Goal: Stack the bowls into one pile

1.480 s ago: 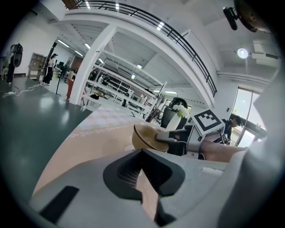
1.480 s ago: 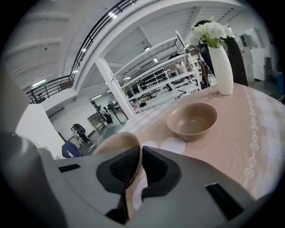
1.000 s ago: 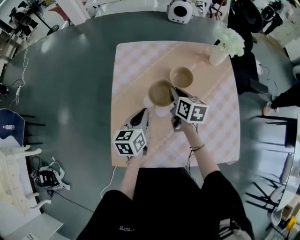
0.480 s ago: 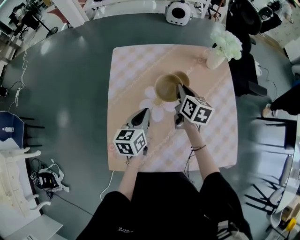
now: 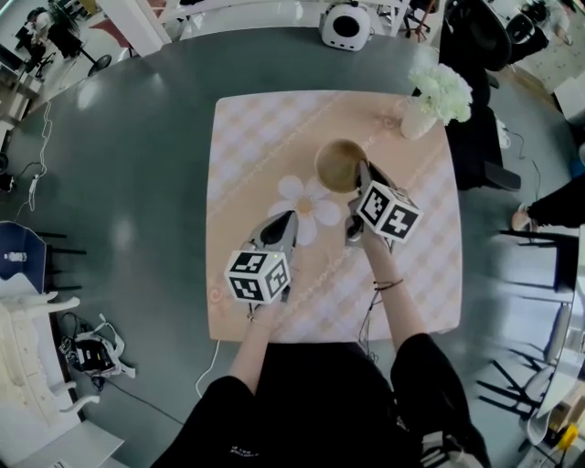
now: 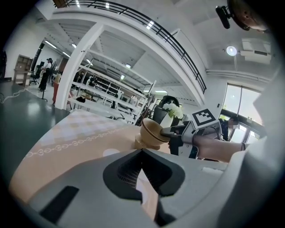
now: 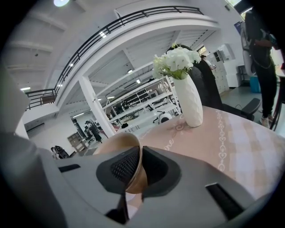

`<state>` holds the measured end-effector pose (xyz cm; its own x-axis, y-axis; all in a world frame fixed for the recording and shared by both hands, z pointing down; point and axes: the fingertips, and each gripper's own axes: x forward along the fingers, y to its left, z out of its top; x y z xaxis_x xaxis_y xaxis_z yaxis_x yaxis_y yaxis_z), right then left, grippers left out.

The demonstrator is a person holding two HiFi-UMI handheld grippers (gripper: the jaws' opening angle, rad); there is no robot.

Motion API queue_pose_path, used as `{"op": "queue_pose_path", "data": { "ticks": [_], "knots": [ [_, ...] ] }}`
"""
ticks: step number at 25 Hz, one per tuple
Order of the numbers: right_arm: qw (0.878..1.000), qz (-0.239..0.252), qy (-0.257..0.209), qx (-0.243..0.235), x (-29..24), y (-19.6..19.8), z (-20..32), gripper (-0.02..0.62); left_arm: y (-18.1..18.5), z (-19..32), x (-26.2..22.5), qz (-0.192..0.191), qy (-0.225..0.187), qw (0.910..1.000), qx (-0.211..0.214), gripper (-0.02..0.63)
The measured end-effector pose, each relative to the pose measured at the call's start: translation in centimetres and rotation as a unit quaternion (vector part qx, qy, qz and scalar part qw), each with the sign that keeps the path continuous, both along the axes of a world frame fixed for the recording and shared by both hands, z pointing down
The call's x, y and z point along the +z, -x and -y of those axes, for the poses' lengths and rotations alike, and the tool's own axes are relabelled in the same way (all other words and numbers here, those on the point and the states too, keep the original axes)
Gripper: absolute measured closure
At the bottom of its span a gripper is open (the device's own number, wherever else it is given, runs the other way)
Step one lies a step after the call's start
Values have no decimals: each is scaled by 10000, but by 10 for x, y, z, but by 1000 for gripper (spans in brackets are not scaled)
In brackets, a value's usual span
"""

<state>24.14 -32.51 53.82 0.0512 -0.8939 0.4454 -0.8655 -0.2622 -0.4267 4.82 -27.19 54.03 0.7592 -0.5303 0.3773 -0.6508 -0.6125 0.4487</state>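
Note:
A tan bowl [image 5: 338, 164] hangs over the checked table [image 5: 256, 137], and my right gripper [image 5: 363, 171] is shut on its rim. In the right gripper view one finger sits inside the bowl [image 7: 117, 143] and the other outside. The second bowl is hidden under it in the head view. In the left gripper view the held bowl [image 6: 152, 130] tilts just above that second bowl [image 6: 139, 143]; I cannot tell whether they touch. My left gripper [image 5: 286, 219] hovers nearer the front, left of the bowls, shut and holding nothing, as its own view [image 6: 142, 152] also shows.
A white vase of white flowers [image 5: 422, 111] stands at the table's far right corner, close behind the bowls [image 7: 189, 100]. A white flower print [image 5: 306, 201] marks the cloth. A white device [image 5: 345, 23] sits on the floor beyond the table.
My right gripper has carried the bowl away from me and to the right, over the second bowl, which no longer shows in the head view. The left gripper drifted slightly.

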Motion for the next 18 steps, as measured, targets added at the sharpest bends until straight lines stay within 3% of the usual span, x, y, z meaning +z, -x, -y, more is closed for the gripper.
{"op": "queue_pose_path", "data": {
  "ticks": [8, 18],
  "knots": [
    [9994, -55, 220, 276, 20, -21, 4, 581, -7, 2, 10, 73, 92, 9999, 75, 609],
    [9982, -211, 536, 173, 38, -23, 10, 580, -11, 2, 18, 109, 177, 9997, 110, 609]
  ]
}}
